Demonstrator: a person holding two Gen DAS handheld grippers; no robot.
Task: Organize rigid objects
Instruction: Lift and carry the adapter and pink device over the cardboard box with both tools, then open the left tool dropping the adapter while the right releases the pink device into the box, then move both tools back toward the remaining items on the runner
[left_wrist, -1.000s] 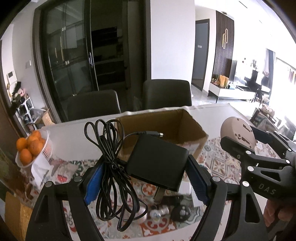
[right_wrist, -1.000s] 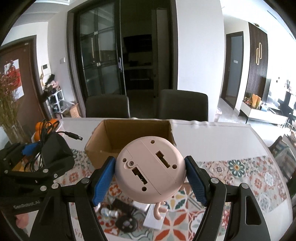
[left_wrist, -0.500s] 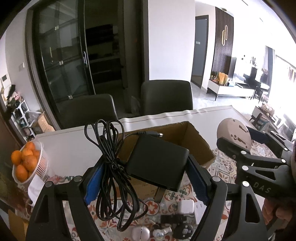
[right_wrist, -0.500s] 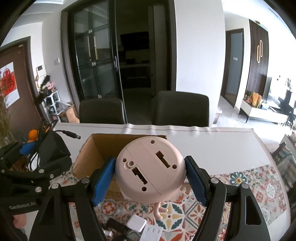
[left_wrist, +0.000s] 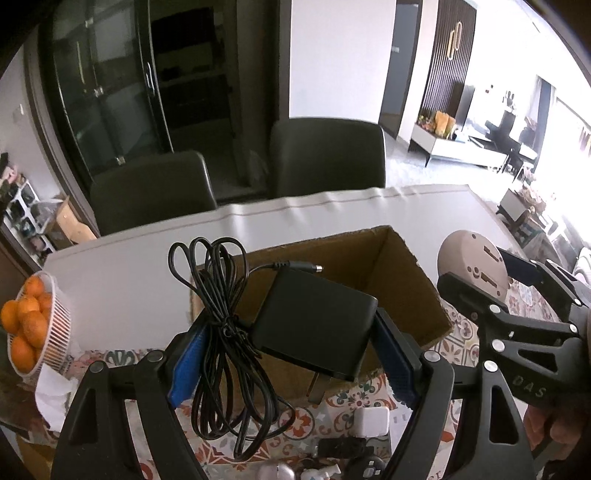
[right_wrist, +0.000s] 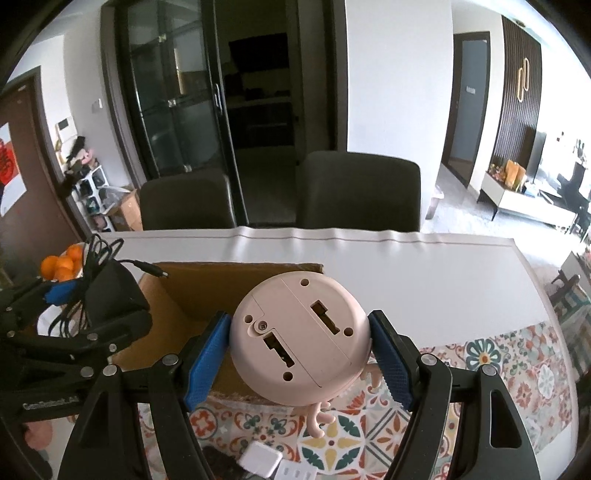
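My left gripper is shut on a black power adapter with its coiled black cable, held above the near edge of an open cardboard box. My right gripper is shut on a round pink toy, underside facing the camera, held over the box's near right corner. The right gripper with the toy shows at the right of the left wrist view. The left gripper with the adapter shows at the left of the right wrist view.
A basket of oranges stands at the table's left. Small white chargers and dark gadgets lie on the patterned cloth in front of the box. Two dark chairs stand behind the white table.
Both grippers have risen and moved forward toward the box with their loads; the box now sits closer beneath them. Both grips are unchanged.
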